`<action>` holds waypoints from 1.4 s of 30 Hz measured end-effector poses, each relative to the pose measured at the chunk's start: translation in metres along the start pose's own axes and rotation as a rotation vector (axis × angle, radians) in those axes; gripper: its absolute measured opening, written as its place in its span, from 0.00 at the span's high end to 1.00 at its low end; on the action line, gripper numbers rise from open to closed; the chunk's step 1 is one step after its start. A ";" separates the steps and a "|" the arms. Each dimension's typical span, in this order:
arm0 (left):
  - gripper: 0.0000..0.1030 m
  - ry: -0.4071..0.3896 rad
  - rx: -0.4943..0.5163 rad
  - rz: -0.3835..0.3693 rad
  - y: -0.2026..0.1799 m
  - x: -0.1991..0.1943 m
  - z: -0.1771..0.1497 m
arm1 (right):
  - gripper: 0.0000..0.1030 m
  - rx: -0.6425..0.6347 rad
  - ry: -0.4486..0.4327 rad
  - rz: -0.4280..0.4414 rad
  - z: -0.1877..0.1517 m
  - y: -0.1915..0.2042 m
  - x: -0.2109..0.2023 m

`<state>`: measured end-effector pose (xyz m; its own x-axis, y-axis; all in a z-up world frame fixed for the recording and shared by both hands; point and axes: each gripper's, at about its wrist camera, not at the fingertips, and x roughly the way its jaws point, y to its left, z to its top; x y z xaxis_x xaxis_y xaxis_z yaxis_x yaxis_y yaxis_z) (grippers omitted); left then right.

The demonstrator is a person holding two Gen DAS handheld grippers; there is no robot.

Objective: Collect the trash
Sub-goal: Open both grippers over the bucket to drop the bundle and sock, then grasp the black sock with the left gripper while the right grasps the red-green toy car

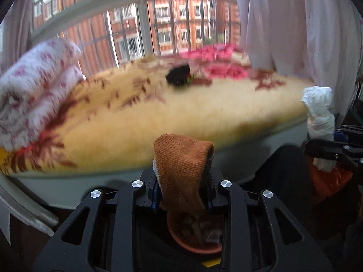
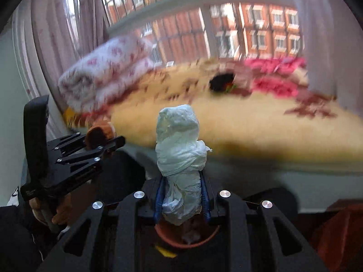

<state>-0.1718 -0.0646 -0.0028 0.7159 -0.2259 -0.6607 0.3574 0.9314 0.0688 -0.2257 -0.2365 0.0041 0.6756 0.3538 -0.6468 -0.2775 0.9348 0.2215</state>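
Note:
My left gripper (image 1: 182,190) is shut on a brown knitted sock (image 1: 181,167), held upright in front of the bed; it also shows in the right wrist view (image 2: 99,134). My right gripper (image 2: 181,201) is shut on a crumpled white tissue wad (image 2: 180,149), which also shows at the right of the left wrist view (image 1: 318,115). Below both grippers sits a terracotta-coloured bin (image 1: 195,247) with scraps inside, seen in the right wrist view too (image 2: 186,238). A small black object (image 1: 179,76) lies on the bed's far side.
A yellow floral blanket (image 1: 172,111) covers the bed. A rolled white-and-red quilt (image 1: 34,90) lies at its left, pink bedding (image 1: 222,63) at the far right. A barred window and curtains (image 1: 295,22) stand behind. An orange bag (image 1: 326,179) hangs at right.

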 end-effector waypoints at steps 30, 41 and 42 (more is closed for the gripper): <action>0.28 0.319 -0.038 0.000 0.022 0.108 -0.042 | 0.37 0.049 0.292 0.019 -0.013 -0.046 0.122; 0.14 0.099 0.104 0.033 0.011 0.124 0.110 | 0.37 0.062 0.074 -0.034 0.060 -0.078 0.086; 0.14 0.105 0.105 0.024 0.012 0.143 0.132 | 0.37 0.071 0.063 -0.032 0.061 -0.083 0.085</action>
<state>0.0139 -0.1233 0.0028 0.6606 -0.1674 -0.7319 0.4055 0.8999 0.1603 -0.1035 -0.2822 -0.0242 0.6385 0.3236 -0.6982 -0.2063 0.9461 0.2498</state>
